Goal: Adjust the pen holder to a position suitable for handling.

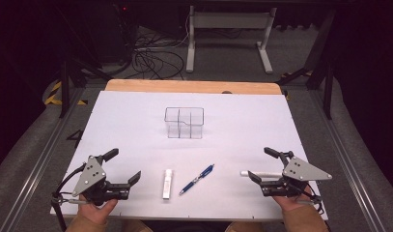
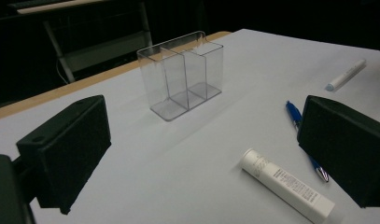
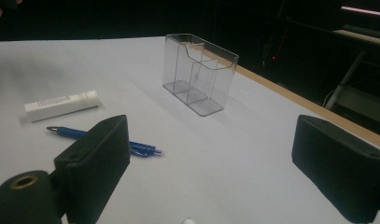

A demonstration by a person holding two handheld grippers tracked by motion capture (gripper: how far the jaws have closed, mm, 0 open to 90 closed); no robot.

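A clear plastic organizer with several compartments stands upright mid-table, also in the left gripper view as the organizer and in the right gripper view as the organizer. A white tube and a blue pen lie near the front edge. A white marker lies close to my right gripper, which is open. My left gripper is open at the front left, nothing between its jaws. The tube and pen lie ahead of the left jaws.
The white table has a wooden strip along its far edge. Beyond it stand a white table frame and tangled cables on the floor. Metal rails run along both sides.
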